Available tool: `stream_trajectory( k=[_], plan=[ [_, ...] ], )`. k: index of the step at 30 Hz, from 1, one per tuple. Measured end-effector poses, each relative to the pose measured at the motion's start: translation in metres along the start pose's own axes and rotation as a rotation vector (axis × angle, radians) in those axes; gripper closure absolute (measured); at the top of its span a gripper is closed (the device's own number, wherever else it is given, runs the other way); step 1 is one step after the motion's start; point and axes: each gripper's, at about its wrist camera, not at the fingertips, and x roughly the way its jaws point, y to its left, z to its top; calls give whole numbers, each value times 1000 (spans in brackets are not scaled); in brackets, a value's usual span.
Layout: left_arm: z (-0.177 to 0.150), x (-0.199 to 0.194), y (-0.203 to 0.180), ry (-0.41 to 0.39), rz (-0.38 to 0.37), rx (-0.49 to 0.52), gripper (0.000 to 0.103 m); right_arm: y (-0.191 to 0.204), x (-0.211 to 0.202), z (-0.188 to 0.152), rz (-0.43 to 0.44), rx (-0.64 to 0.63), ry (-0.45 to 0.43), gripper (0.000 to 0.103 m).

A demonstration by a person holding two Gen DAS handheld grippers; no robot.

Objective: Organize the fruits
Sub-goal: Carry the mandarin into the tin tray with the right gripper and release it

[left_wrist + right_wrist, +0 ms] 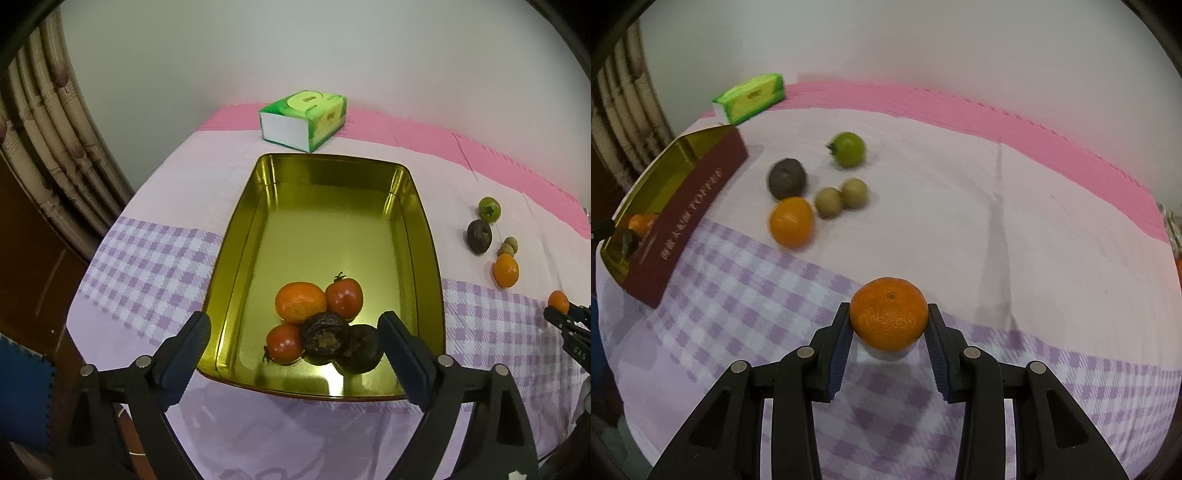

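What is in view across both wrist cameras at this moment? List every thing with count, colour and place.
tin tray: 1, gold inside, dark red outside, on the tablecloth
fruits in tray: 5, one orange, two red tomatoes, two dark ones, heaped at its near end
loose fruits on cloth: 5, one orange, one dark purple, one green, two small tan, right of the tray
held mandarin: 1, orange, between the right claw's pads
tissue pack: 1, green and white, behind the tray
tablecloth: 1, pale pink with purple check and pink border
left claw: 1, black, open over the tray's near end
right claw: 1, black, shut on the mandarin
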Motion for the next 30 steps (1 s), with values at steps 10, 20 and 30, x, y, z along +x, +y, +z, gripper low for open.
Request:
stream_trajectory(
  k=[10, 20, 30],
  plan=[
    [1, -9, 36, -23, 42, -115, 11, 78, -13, 43, 131, -128, -45, 63],
    [0, -10, 72, -18, 95, -233, 11, 177, -8, 72, 246, -283, -61, 63],
    [-1, -6, 88, -7, 119, -285, 11, 236, 15, 78, 263, -381, -24, 63]
  ],
)
